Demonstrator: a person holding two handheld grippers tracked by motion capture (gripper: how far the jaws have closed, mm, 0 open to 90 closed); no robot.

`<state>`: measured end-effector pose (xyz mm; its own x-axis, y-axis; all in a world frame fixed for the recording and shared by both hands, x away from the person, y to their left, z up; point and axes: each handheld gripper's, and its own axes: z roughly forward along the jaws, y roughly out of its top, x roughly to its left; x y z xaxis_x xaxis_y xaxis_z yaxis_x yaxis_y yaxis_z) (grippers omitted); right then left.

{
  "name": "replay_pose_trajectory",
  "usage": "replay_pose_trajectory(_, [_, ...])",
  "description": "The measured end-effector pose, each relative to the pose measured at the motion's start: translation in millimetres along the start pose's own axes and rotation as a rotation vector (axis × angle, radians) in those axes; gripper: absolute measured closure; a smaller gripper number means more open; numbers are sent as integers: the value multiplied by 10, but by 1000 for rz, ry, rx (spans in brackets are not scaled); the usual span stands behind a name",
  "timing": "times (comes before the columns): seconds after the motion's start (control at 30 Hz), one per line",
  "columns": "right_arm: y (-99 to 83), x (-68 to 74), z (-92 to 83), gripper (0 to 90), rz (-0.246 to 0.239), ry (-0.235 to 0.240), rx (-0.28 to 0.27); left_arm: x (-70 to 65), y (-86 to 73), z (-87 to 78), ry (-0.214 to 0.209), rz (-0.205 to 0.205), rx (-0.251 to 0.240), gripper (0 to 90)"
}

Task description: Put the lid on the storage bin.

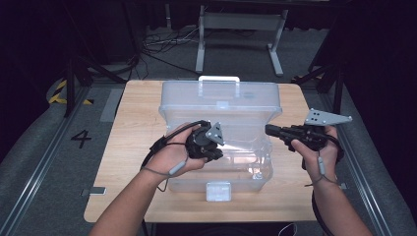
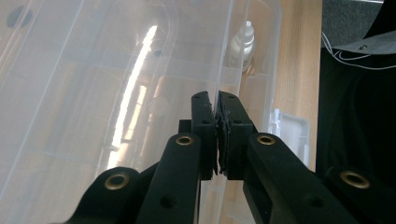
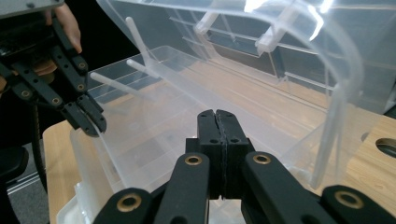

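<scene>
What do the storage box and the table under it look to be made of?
The storage box looks like clear, glossy plastic: the table shows through its walls and light streaks glare on them. Its handle looks like white opaque plastic. The table looks like pale wood or wood-look laminate, matte, with faint grain; I can't tell which.

Stood mid-table [image 1: 123, 147]: storage box [image 1: 221, 147], lid [image 1: 221, 96] raised behind, latch [image 1: 218, 191] in front (left gripper [image 1: 212, 152] at its wall, right gripper [image 1: 269, 129] beside).
</scene>
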<state>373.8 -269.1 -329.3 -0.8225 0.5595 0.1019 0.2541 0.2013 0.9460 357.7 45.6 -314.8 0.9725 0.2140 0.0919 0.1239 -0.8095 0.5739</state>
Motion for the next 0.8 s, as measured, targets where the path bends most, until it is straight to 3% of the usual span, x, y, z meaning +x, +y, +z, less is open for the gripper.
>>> replay_pose_trajectory(0.37, [-5,-25,-40,900,22,-21,-34,-72,-71,21,-7,-24,-28,852])
replay_pose_trajectory(0.5, [-14,-20,-35,900,24,-23,-28,-113,-84,-11,21,-17,-32,850])
replay_pose_trajectory(0.63, [-14,-19,-37,900,25,-22,-25,-121,-126,-144,11,-49,-104,843])
replay_pose_trajectory(0.8, [-20,-12,-43,900,24,-21,-18,-105,-170,-235,17,-58,-140,833])
